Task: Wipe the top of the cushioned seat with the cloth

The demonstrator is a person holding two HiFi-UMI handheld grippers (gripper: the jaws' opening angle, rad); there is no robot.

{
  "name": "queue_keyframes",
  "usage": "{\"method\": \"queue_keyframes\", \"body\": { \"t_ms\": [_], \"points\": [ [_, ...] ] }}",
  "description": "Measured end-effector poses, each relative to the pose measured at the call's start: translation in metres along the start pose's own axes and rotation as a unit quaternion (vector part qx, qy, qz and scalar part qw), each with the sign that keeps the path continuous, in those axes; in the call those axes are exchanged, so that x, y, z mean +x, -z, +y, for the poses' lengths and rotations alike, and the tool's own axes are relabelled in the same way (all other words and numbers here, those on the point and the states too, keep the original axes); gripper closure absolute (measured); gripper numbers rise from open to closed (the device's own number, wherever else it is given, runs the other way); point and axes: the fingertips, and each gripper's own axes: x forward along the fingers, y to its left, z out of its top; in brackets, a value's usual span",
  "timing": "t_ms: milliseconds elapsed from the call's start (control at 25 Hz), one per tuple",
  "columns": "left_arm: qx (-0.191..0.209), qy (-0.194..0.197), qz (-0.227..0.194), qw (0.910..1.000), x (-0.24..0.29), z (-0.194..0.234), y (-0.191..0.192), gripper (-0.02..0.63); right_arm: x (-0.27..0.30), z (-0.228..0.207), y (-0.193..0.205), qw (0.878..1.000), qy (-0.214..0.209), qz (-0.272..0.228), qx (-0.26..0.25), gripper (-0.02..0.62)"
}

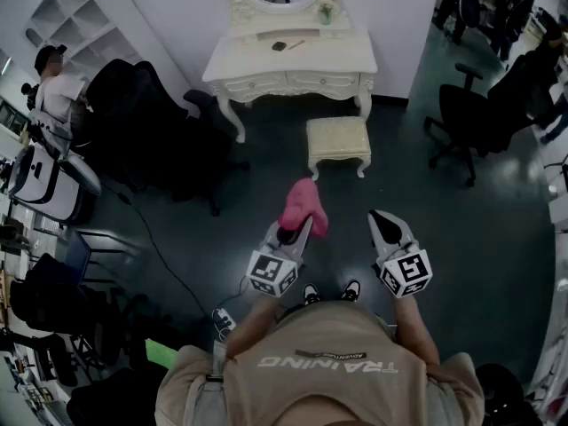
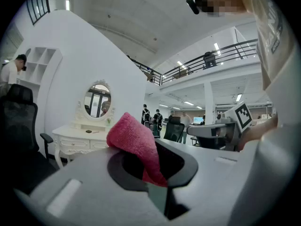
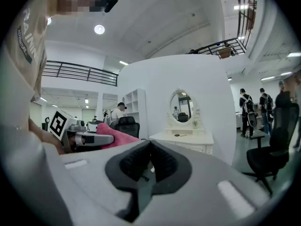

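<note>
Left hand-held gripper [image 1: 295, 227] clenched on pink cloth [image 1: 304, 204] — tips hidden beneath it; right hand-held gripper [image 1: 383, 220] closed, empty.

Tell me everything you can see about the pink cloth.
The cloth is pink, with a fuzzy, towel-like nap, and looks soft. It is crumpled into a bunch. One end is pinched between the jaws of the left gripper, and the rest folds up and over past the jaw tips. It is held in the air, short of the cushioned seat and not touching it. Only the jaws touch it.
</note>
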Motion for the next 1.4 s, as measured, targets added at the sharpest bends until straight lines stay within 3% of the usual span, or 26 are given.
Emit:
{"method": "queue_keyframes", "body": {
  "t_ms": [440,1000,1240,1400],
  "points": [
    [0.010,0.017,-0.010,0.9998,0.003,-0.011,-0.013,0.565,-0.003,0.002,-0.010,1.000,-0.004,-0.002,-0.014,0.592],
    [0.001,0.039,0.010,0.9992,0.009,0.029,0.015,0.565,0.020,0.011,0.016,0.999,0.026,0.026,0.000,0.592],
    [-0.012,0.038,0.031,0.9987,0.034,0.050,0.031,0.565,0.034,-0.012,0.032,0.998,0.038,0.044,0.010,0.592],
    [-0.010,0.025,0.038,0.9989,0.076,0.051,0.025,0.565,0.052,-0.056,0.028,0.999,0.026,0.039,0.017,0.592]
  ]
}}
